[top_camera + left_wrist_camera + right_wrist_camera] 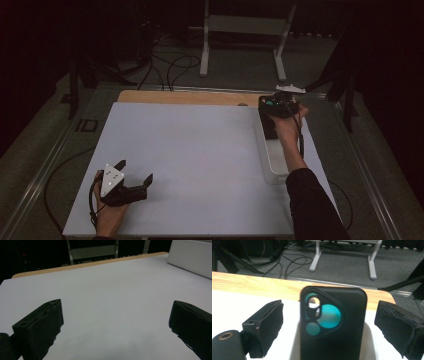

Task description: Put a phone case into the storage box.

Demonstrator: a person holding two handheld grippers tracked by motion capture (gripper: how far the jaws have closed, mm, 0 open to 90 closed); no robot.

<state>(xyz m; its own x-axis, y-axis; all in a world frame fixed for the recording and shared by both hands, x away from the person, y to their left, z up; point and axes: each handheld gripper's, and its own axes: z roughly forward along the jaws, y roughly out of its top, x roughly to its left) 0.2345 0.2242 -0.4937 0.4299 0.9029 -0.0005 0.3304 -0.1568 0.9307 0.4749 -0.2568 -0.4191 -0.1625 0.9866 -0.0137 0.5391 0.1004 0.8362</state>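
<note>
The phone case stands upright in the white tray, at the tray's far end, its camera cutout facing the right gripper. That gripper's jaws stand wide on either side of the case, not pressing it, so it looks either just set down or not yet gripped; the dim high view does not settle which. Well away from the tray, at the table's near left, the left gripper rests open and holds nothing.

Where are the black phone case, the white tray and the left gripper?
black phone case (342, 340), right gripper view, its plain back below the camera cutout.
white tray (272, 167), high view, its left wall.
left gripper (134, 172), high view, midway between its jaws.
</note>
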